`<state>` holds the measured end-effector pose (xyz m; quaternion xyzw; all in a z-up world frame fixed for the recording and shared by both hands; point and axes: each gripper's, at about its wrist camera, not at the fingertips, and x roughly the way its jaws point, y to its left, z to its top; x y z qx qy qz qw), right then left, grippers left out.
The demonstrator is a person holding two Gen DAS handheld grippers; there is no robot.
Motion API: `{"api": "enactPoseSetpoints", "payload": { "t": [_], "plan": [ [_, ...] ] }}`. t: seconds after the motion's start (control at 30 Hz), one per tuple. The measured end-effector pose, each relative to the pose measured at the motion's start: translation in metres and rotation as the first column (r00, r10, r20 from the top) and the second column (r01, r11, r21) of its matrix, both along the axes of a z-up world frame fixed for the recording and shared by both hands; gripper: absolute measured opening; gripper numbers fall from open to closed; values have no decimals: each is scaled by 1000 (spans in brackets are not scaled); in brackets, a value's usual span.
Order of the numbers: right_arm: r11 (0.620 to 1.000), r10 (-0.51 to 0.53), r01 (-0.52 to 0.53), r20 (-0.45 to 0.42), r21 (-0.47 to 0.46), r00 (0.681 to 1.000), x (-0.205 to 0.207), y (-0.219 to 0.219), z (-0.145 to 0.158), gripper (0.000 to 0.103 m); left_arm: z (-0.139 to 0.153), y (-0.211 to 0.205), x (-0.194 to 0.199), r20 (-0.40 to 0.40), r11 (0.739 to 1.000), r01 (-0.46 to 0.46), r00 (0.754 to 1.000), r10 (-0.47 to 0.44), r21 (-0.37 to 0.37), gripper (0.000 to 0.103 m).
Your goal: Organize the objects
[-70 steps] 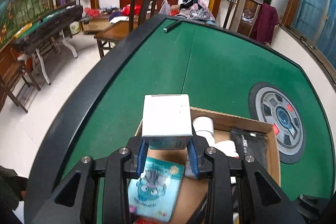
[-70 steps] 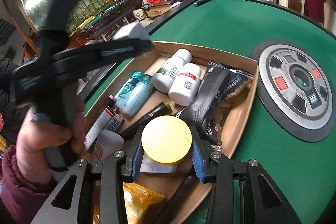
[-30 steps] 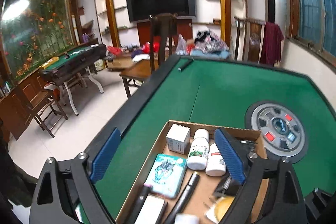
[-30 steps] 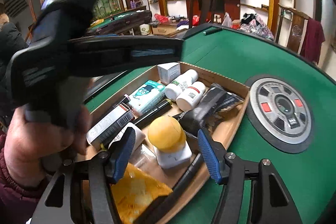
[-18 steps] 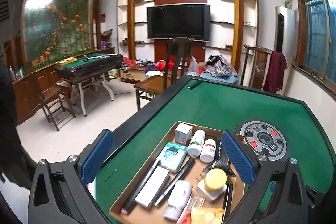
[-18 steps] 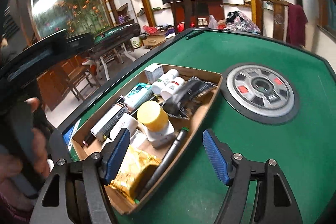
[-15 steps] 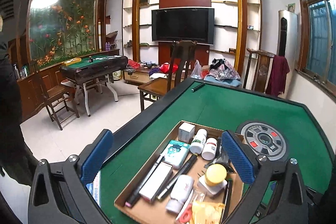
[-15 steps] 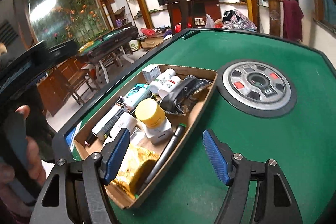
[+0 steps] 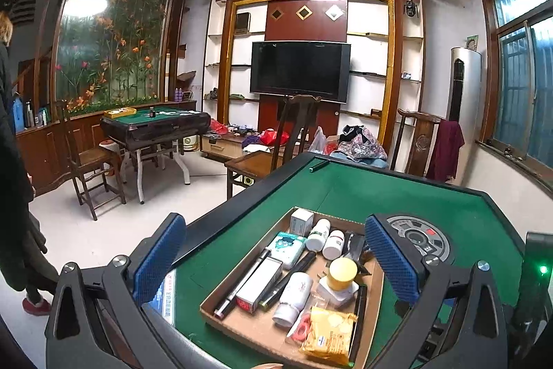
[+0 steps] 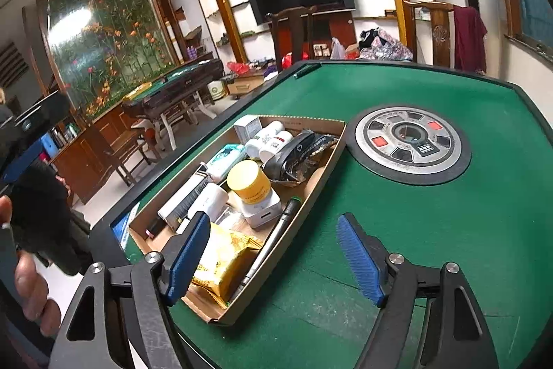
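Note:
A shallow cardboard box (image 9: 255, 331) lies on the green table, holding several small items. A small white carton (image 9: 300, 220) sits in its far corner beside two white bottles (image 9: 318, 230) and a teal packet (image 9: 287, 244). A yellow-lidded jar (image 9: 342, 270) stands on a white base near a yellow snack bag (image 9: 328, 338). My left gripper (image 9: 274, 260) hangs high and back from the box, open and empty. My right gripper (image 10: 273, 256) hovers over the box's near right wall (image 10: 312, 187), its jaws opening with nothing gripped. The jar (image 10: 247, 178) and carton (image 10: 247, 127) rest untouched.
A round grey control panel (image 10: 411, 144) is set into the green felt (image 10: 449, 230) right of the box. The table has a raised black rim (image 9: 221, 220). A hand (image 10: 27, 282) holds the other gripper at the left. Chairs and another game table (image 9: 155, 127) stand beyond.
The left gripper let go of the white carton in the box's far corner, the right let go of the yellow-lidded jar. Both have since drawn back and up with wider jaws.

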<state>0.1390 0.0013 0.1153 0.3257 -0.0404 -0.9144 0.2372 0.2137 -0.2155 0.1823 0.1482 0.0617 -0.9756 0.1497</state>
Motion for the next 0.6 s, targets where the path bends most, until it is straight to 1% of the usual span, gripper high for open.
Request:
{"api": "enactPoseSetpoints", "payload": {
  "t": [0.07, 0.2, 0.3, 0.4, 0.6],
  "plan": [
    [999, -22, 23, -32, 31, 999, 6, -1, 1, 83, -6, 2, 3, 15, 1000, 4, 1000, -4, -5, 103],
    [992, -75, 85, -110, 90, 991, 18, 1, 3, 89, -17, 0, 6, 49, 1000, 1, 999, -2, 13, 103],
    [987, -97, 118, -173, 113, 980, 27, 1, 6, 96, -22, 1, 9, 49, 998, -57, 997, 58, -25, 103],
    [983, -82, 116, -220, 143, 972, 35, -4, 11, 98, -22, 3, 9, 47, 994, -94, 994, 97, -62, 103],
    [979, -30, 80, -258, 185, 966, 44, -16, 13, 101, -25, 0, 7, 66, 991, -117, 990, 121, -57, 103]
  ]
}}
